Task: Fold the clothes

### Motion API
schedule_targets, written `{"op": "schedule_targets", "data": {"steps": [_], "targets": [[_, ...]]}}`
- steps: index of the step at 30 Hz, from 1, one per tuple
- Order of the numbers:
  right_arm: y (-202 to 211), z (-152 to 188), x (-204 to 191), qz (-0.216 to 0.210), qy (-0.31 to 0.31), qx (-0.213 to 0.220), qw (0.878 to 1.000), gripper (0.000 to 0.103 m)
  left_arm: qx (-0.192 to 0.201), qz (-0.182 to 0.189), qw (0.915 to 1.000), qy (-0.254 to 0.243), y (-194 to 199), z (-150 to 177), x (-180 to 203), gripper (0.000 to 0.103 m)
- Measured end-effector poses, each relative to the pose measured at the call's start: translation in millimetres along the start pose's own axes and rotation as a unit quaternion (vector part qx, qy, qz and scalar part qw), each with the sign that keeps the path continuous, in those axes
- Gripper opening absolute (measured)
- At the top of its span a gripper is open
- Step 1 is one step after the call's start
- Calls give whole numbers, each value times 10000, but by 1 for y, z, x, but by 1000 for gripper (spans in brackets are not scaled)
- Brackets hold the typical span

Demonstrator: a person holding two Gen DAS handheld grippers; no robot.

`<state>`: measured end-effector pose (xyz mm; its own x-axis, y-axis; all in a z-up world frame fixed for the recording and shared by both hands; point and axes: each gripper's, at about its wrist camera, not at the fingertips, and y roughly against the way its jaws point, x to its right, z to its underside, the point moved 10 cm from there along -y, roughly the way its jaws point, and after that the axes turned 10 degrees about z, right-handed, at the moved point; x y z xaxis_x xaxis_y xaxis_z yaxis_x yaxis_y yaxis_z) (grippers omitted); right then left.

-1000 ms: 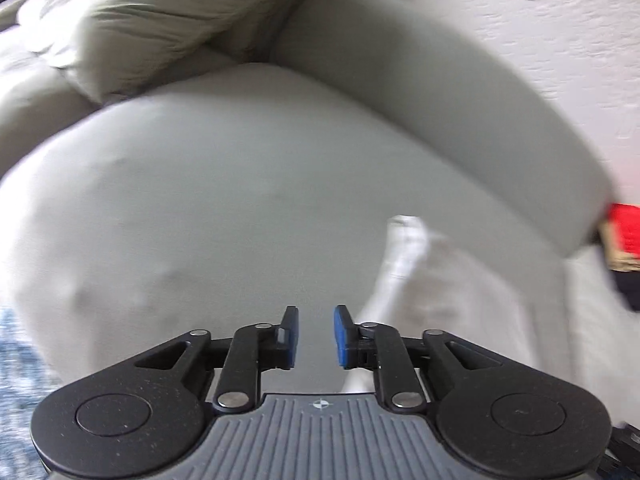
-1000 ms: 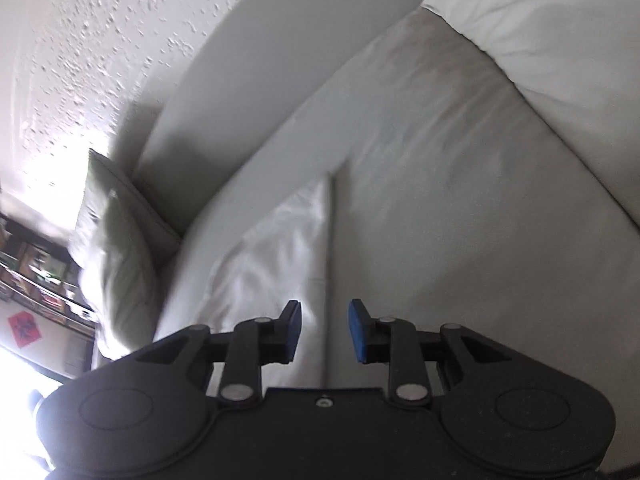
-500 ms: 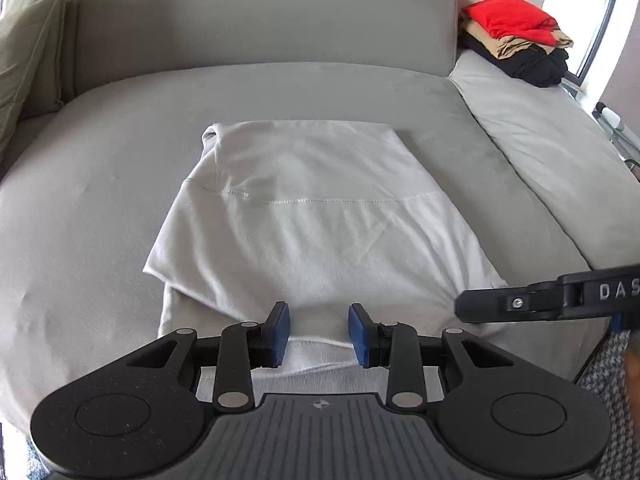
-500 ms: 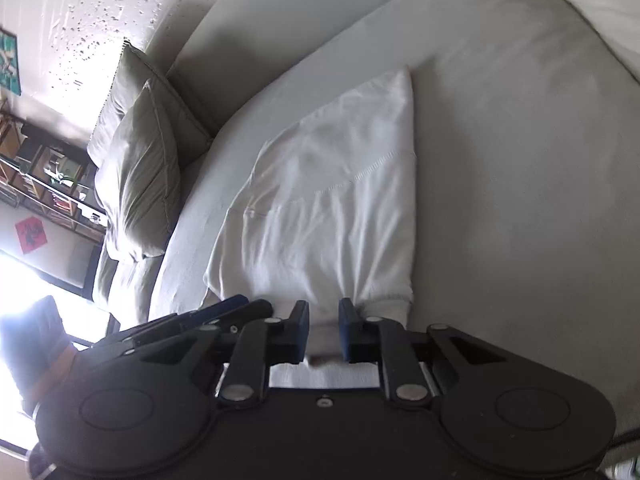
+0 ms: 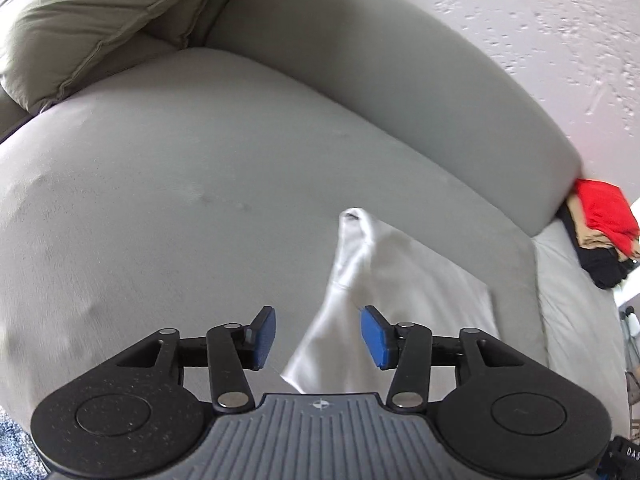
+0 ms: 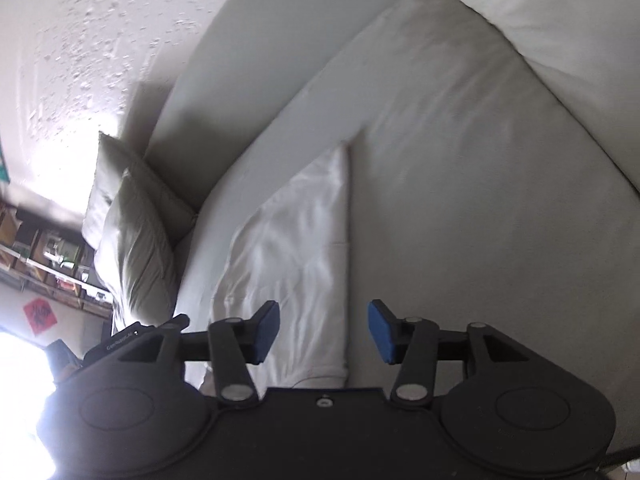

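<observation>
The white garment [image 5: 400,292] lay folded on the grey sofa [image 5: 180,200], its near edge cut off behind both tools. The left gripper [image 5: 318,334] and right gripper [image 6: 323,332] had just been opening, jaws apart, gripping nothing. Beyond the sofa's backrest, a stack of clothes [image 5: 600,228] was partly cropped.

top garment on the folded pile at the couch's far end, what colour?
Red, lying on tan and black clothes; clearest in the left wrist view.

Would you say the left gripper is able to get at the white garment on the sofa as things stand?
Probably yes: the left gripper, jaws just opened with nothing pinched, points down at the white garment's near left edge on the sofa seat, nothing between them.
</observation>
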<state>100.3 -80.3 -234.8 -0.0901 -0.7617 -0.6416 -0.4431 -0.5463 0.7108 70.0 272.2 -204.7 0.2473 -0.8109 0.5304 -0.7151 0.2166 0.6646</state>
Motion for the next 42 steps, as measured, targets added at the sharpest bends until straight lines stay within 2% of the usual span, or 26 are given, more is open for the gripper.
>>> {"op": "schedule_targets", "data": {"steps": [7,10,13,19,24,25,27,28,29,32,33,34,35,36,37,39,42], "targets": [[-23,-8,6,-168,-256,-202,9993,52,-550,338,9977,228,-19,5,-6,53],[-31,-12,3,-116,-163,-341,9992,44,-963,661,9929,216,-30,16,0,55],[-42,-14,-3,-55,38,-492,9988,36,-1191,723,9902,38,-43,21,7,56],[-67,-29,-10,-71,-44,-583,9983,33,-1373,881,9866,28,-67,17,8,56],[-96,-47,-15,-206,-232,-645,9974,31,-1339,1100,9847,173,-88,9,10,52],[-102,-50,-16,-241,-275,-643,9973,26,-1323,1137,9844,209,-91,6,10,51],[-115,-57,-14,-270,-405,-626,9968,15,-1291,1180,9842,284,-97,1,9,39],[-121,-59,-13,-308,-485,-634,9963,8,-1274,1197,9841,321,-100,-1,8,37],[-126,-62,-11,-412,-584,-646,9954,7,-1263,1262,9831,411,-104,-3,8,35],[-136,-67,-9,-734,-807,-612,9921,5,-1254,1528,9775,733,-116,-8,8,37],[-138,-68,-10,-747,-770,-555,9927,5,-1223,1510,9783,719,-116,-9,11,39],[-140,-69,-12,-697,-692,-484,9940,4,-1165,1416,9810,626,-115,-9,15,37],[-141,-69,-14,-614,-600,-411,9955,3,-1107,1322,9836,534,-114,-9,19,28],[-140,-68,-18,-489,-454,-309,9973,3,-1049,1228,9859,441,-113,-9,23,14],[-136,-67,-22,-359,-264,-178,9988,5,-990,1134,9880,349,-111,-9,27,10],[-122,-65,-33,-47,312,232,9992,5,-808,961,9921,34,-103,-9,41,7],[-80,-60,-50,-68,816,798,9934,4,-206,824,9915,-987,-61,-7,86,7]]}}
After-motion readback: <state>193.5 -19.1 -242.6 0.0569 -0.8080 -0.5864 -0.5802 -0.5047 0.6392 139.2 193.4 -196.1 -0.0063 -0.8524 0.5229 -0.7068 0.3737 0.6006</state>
